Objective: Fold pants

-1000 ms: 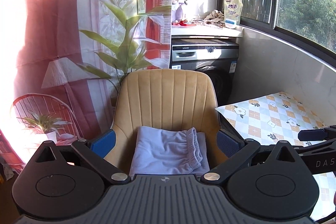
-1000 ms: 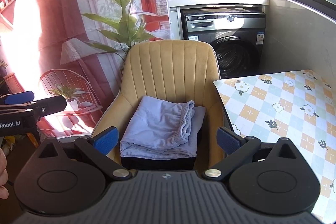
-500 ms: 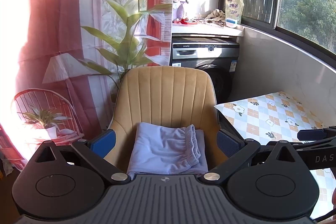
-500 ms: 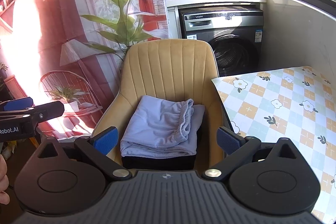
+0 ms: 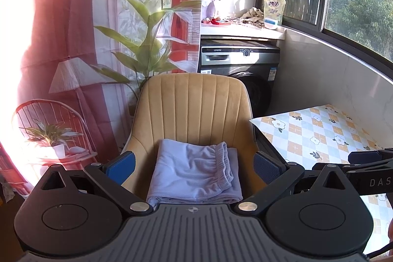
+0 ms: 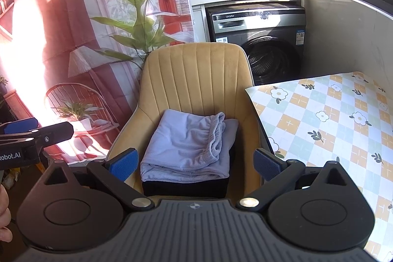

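Note:
Light lavender pants [image 5: 194,176] lie folded on the seat of a yellow chair [image 5: 194,102], elastic waistband on top at the right. In the right wrist view the pants [image 6: 186,146] rest on a dark folded garment [image 6: 184,188]. My left gripper [image 5: 194,166] is open and empty, held back from the chair with the pants between its blue pads. My right gripper [image 6: 195,162] is open and empty too, a little higher and also short of the pants. Each gripper shows at the edge of the other's view.
A table with a floral checked cloth [image 6: 331,119] stands right of the chair. A washing machine [image 6: 260,41] sits behind under a cluttered counter. A printed curtain backdrop [image 5: 61,41] hangs at the left.
Both grippers have drifted slightly, so the chair and pants sit a little differently in view. The pants have not moved and both grippers stay open.

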